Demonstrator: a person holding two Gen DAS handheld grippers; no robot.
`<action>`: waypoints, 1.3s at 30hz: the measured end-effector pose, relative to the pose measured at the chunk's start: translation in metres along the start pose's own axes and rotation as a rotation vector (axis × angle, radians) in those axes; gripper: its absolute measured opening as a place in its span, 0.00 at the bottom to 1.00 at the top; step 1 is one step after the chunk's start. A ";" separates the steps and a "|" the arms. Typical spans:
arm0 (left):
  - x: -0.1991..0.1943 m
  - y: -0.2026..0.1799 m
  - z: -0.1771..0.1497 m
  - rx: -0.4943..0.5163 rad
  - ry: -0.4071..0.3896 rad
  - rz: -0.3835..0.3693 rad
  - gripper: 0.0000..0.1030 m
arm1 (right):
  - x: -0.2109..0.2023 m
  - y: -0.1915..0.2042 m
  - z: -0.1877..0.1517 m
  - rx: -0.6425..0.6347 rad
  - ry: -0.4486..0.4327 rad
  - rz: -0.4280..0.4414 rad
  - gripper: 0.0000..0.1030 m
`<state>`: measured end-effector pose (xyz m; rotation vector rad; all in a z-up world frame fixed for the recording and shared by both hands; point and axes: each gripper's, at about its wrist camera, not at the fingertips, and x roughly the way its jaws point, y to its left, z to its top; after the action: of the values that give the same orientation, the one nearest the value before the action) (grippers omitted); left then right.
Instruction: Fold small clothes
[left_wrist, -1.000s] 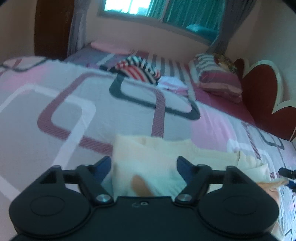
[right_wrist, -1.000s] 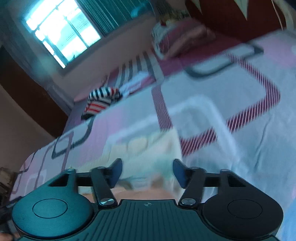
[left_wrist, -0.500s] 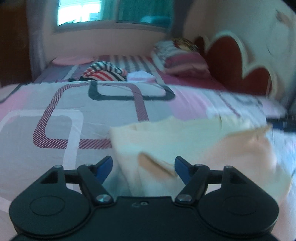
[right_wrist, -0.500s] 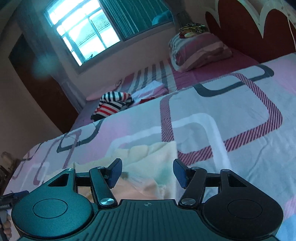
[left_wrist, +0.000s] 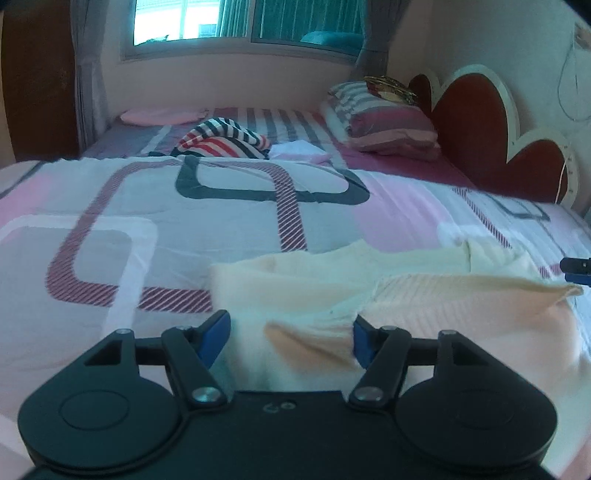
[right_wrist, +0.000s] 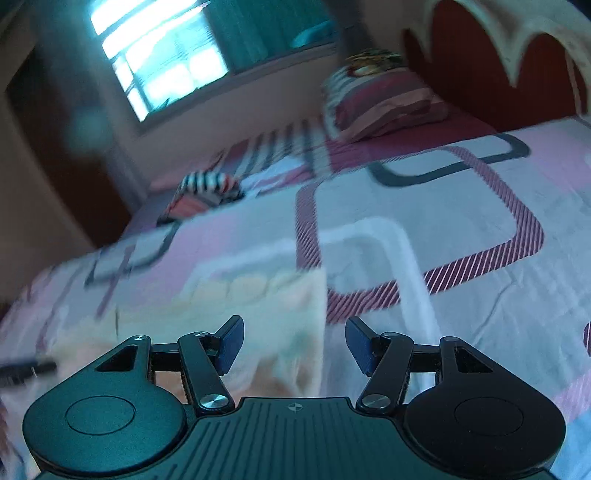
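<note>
Nearest me, my left gripper (left_wrist: 290, 332) has its fingers spread wide, holding nothing, with the cream garment (left_wrist: 388, 291) lying on the bed (left_wrist: 110, 206) right in front of them. My right gripper (right_wrist: 293, 341) is likewise released, its fingers apart over the garment's right edge; that view is blurred, so I cannot make out detail there. The garment looks partly folded to me: one ribbed flap lies turned over the body, but the shape is uneven, so I judge more folding is needed. Farther off, a striped garment (left_wrist: 221, 142) sits unfolded beside a pillow (left_wrist: 384, 122), likely waiting its turn.
</note>
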<state>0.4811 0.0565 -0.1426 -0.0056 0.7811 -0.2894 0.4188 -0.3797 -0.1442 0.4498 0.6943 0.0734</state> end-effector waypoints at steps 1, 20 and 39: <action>0.002 -0.001 0.000 0.002 0.005 -0.013 0.53 | 0.000 -0.001 0.003 0.011 -0.010 0.012 0.59; 0.000 -0.001 -0.008 0.017 0.043 -0.143 0.54 | 0.029 0.011 0.001 -0.125 0.062 0.085 0.59; 0.012 -0.005 -0.001 0.102 0.000 -0.049 0.42 | 0.062 0.031 -0.014 -0.267 0.144 0.066 0.18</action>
<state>0.4867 0.0484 -0.1510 0.0717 0.7666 -0.3757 0.4600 -0.3328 -0.1779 0.2117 0.7989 0.2596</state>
